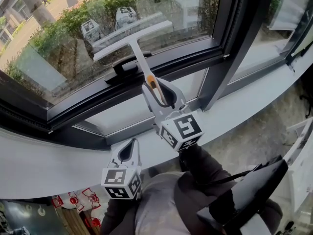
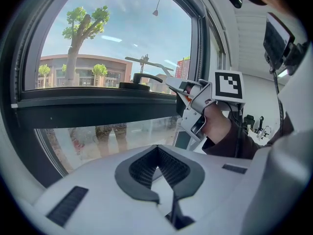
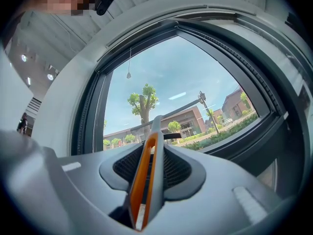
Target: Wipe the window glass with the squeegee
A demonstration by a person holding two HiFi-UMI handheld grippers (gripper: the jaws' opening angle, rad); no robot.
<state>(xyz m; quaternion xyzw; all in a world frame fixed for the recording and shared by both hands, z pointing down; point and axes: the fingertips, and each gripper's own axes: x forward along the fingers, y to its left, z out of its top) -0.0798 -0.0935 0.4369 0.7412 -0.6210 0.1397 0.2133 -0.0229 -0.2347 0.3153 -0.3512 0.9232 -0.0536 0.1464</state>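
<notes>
We grip the squeegee (image 1: 131,37) handle in the right hand-held gripper (image 1: 157,91), blade at the window glass (image 1: 49,58). The left hand-held gripper (image 1: 128,150) is clenched and empty.

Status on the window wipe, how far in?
Done: the squeegee is picked up, its handle clamped in the right gripper. In hand: its blade lies low on the window glass, seemingly touching it. Left: no wiped track can be made out, so treat the whole pane as undone. The left gripper is shut and empty.
</notes>
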